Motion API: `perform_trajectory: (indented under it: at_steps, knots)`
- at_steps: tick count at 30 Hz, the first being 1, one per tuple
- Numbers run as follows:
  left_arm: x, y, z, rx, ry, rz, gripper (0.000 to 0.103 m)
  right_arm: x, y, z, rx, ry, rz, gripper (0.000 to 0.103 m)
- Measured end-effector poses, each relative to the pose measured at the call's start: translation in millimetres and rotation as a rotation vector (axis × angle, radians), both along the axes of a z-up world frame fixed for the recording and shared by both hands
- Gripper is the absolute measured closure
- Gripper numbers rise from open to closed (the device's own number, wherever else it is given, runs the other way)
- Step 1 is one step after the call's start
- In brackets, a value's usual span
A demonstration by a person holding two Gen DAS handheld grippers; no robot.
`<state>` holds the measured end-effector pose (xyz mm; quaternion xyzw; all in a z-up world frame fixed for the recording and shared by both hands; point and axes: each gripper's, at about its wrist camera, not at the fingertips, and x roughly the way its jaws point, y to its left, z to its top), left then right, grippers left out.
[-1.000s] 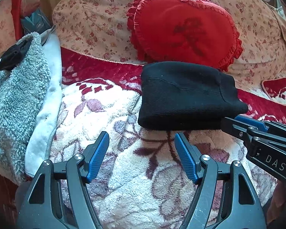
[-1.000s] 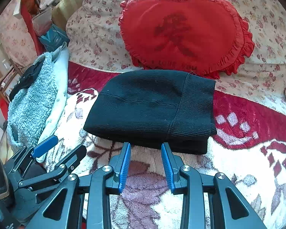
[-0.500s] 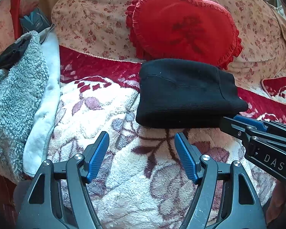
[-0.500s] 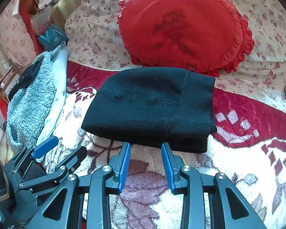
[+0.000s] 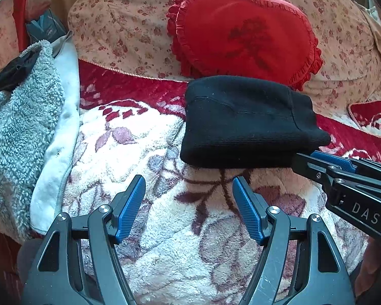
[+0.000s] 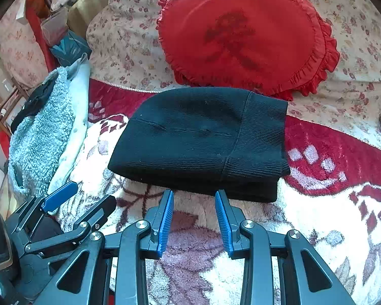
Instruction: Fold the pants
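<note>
I see the black pants (image 6: 203,142) lying folded into a compact stack on the floral blanket (image 6: 317,241), just in front of the red heart pillow (image 6: 243,35). My left tool (image 5: 189,190) stands wide, nothing between its pads, short of the pants. My right tool (image 6: 194,198) is partly parted and empty, tips just at the stack's near edge. A grey fleece garment (image 5: 17,127) lies left.

Black knit pants (image 6: 198,139), folded into a thick compact bundle.
Lying flat on floral fleece, ribbed band at right, just below red cushion.
</note>
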<state>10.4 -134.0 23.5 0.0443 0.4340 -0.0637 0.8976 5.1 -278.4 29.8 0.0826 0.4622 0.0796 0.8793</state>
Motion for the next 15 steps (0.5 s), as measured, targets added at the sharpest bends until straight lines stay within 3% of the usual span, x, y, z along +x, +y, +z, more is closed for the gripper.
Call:
perform_trajectory:
  at_steps: [15]
  knots:
    - [-0.3, 5.5, -2.1, -0.022, -0.002, 0.010, 0.032, -3.2, -7.0, 2.7, -0.005, -0.014, -0.013, 0.071]
